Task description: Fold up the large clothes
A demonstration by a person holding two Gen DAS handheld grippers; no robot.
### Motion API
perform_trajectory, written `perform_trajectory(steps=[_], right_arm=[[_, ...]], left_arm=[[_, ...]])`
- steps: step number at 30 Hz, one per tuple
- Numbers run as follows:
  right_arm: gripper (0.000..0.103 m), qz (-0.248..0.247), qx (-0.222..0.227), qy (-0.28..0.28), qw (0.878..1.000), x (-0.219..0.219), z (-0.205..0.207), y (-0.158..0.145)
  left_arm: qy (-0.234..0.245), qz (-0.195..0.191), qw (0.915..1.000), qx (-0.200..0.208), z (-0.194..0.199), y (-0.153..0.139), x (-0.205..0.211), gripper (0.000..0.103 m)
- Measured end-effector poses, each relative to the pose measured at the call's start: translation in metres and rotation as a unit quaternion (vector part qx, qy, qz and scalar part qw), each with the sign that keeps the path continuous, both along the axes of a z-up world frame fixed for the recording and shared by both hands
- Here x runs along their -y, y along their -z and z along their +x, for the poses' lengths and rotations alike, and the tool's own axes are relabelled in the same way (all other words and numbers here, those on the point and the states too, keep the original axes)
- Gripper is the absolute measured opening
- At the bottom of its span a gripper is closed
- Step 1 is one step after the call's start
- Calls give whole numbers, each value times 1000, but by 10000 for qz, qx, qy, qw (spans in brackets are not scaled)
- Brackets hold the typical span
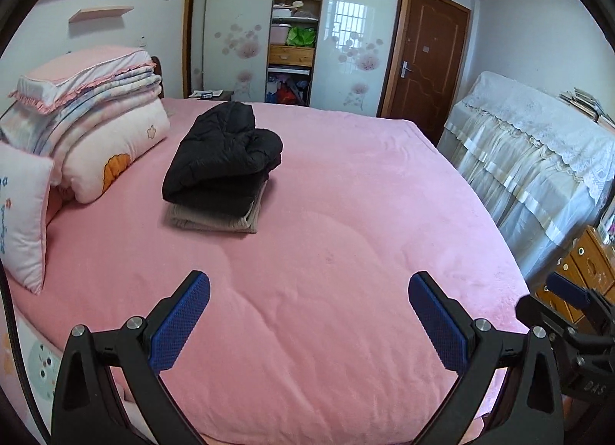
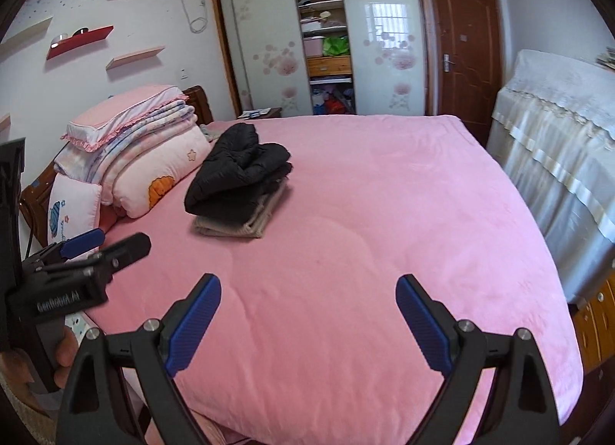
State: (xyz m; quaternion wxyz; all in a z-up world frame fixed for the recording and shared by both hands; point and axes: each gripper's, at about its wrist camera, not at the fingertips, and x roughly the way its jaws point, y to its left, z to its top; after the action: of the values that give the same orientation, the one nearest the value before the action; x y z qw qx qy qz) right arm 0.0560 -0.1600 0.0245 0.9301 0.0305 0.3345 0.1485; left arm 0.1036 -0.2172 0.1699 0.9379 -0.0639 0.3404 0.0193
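Note:
A folded black padded jacket (image 1: 223, 160) lies on top of a folded beige garment (image 1: 215, 220) on the pink bed (image 1: 346, 214); the same jacket (image 2: 238, 176) and beige garment (image 2: 238, 224) show in the right wrist view. My left gripper (image 1: 309, 283) is open and empty above the near part of the bed, well short of the stack. My right gripper (image 2: 307, 287) is open and empty beside it. The left gripper also shows at the left of the right wrist view (image 2: 103, 245). The right gripper's finger shows at the right edge of the left wrist view (image 1: 565, 289).
A pile of folded quilts and pillows (image 1: 88, 118) sits at the bed's head on the left. A lace-covered piece of furniture (image 1: 538, 160) stands to the right of the bed, wooden drawers (image 1: 584, 268) beside it. An open wardrobe (image 1: 292, 22) and a brown door (image 1: 426, 57) are at the back.

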Motion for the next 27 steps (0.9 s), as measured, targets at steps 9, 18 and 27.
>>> perform_trajectory(steps=[9, 18, 27], right_arm=[[93, 363, 45, 321, 9988, 34, -30, 1], [93, 184, 303, 604, 9975, 45, -45, 4], [93, 99, 259, 616, 9977, 46, -46, 10]], left_arm=[[-178, 15, 9997, -187, -19, 9, 31, 103], [-80, 380, 9991, -181, -34, 12, 56, 103], [20, 444, 9989, -163, -37, 12, 65, 103]])
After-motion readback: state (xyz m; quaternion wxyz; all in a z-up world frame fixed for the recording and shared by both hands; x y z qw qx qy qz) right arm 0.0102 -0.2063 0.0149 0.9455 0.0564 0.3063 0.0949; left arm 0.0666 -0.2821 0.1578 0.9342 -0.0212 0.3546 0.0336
